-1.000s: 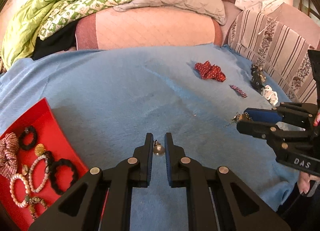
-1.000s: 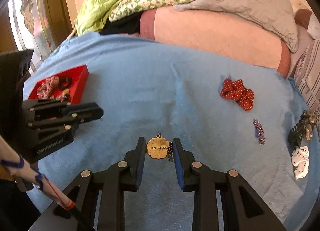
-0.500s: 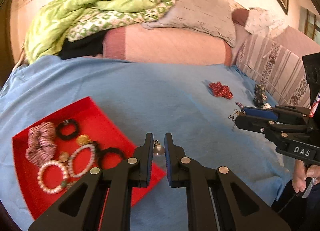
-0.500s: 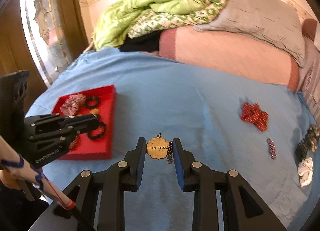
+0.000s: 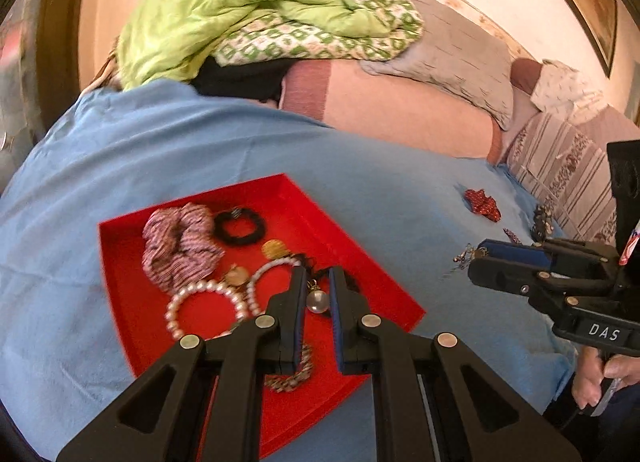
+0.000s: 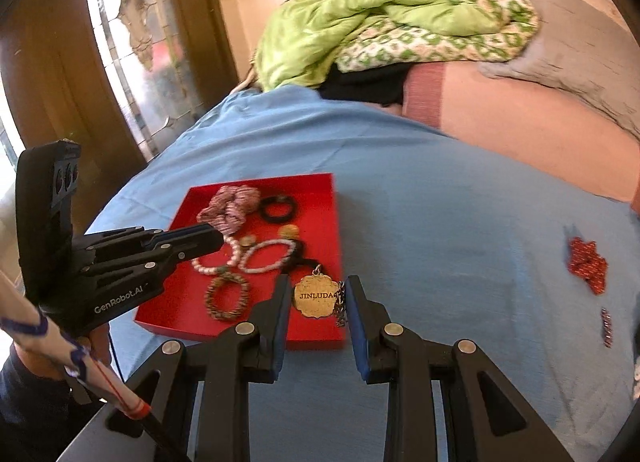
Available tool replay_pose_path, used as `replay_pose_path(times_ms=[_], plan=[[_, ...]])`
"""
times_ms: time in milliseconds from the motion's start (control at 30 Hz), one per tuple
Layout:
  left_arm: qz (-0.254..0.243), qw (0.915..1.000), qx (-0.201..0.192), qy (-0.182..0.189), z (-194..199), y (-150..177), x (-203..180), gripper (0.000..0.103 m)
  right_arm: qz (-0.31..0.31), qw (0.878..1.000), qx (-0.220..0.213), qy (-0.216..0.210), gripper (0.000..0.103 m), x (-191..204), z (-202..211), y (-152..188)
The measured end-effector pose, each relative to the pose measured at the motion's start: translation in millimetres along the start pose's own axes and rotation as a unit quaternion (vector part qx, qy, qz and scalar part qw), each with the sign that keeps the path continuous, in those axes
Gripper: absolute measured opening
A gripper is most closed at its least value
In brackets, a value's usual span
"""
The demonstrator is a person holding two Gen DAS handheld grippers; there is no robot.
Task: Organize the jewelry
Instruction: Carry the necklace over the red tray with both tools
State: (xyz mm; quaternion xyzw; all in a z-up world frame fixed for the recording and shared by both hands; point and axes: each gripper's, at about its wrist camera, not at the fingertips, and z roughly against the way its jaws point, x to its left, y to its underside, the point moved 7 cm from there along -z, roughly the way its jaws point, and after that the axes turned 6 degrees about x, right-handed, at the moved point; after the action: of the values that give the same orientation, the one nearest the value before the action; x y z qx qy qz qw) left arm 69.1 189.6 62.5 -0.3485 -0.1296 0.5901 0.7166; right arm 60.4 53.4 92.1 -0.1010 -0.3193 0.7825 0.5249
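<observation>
**Carrying two pendants above the red tray**

Holding a small pearl-like pendant (image 5: 318, 301) between its narrowed fingers, our left gripper (image 5: 317, 302) sits in the lower centre of the left wrist view, directly over the red tray (image 5: 380, 286). The silvery ball hangs by its little gold cap in the slim gap, so we read this gripper as pinching it.

Our right gripper (image 6: 316, 302) fills the lower centre of the right wrist view. Between its blue-padded fingers (image 6: 280, 314) sits a gold scalloped tag (image 6: 316, 296) stamped JINLUDA, with a short dark chain (image 6: 340, 304) dangling at its right edge against the right pad. The gap is wider than the left one's, and we judge the pads to be closed on this tag and chain. It hovers at the tray's near right edge (image 6: 316, 336).

Inside the tray, in the middle left of the left wrist view, we see a pink striped scrunchie (image 5: 178, 244), a black hair tie (image 5: 239, 227), a round gold piece (image 5: 275, 249), two pearl bracelets (image 5: 204, 308) and a beaded band (image 6: 227, 298) toward the near side.

Out on the blue sheet (image 6: 440, 222), at the right of the right wrist view, lie a red dotted scrunchie (image 6: 587, 264) and, below it, a small dark red beaded piece (image 6: 607, 322), well apart from the tray. Piled at the top of both frames is a green quilt (image 5: 240, 10).
</observation>
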Motion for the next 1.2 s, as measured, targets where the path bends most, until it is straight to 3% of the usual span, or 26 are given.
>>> replay_pose_path(times_ms=[267,567,1200], plan=[[0.026,0.9991,0.023,-0.024,-1.9,19.4,38.1,0.011,0.006,0.999,0.027,-0.032,0.029,32.2,-34.1,3.1],[0.041,0.9968,0.052,-0.047,-10.8,40.4,52.5,0.011,0.012,0.998,0.052,-0.039,0.029,52.9,-68.4,7.7],[0.02,0.9908,0.102,-0.086,-38.0,57.6,57.8,0.011,-0.006,0.995,0.097,-0.017,0.029,41.3,-118.7,20.5]])
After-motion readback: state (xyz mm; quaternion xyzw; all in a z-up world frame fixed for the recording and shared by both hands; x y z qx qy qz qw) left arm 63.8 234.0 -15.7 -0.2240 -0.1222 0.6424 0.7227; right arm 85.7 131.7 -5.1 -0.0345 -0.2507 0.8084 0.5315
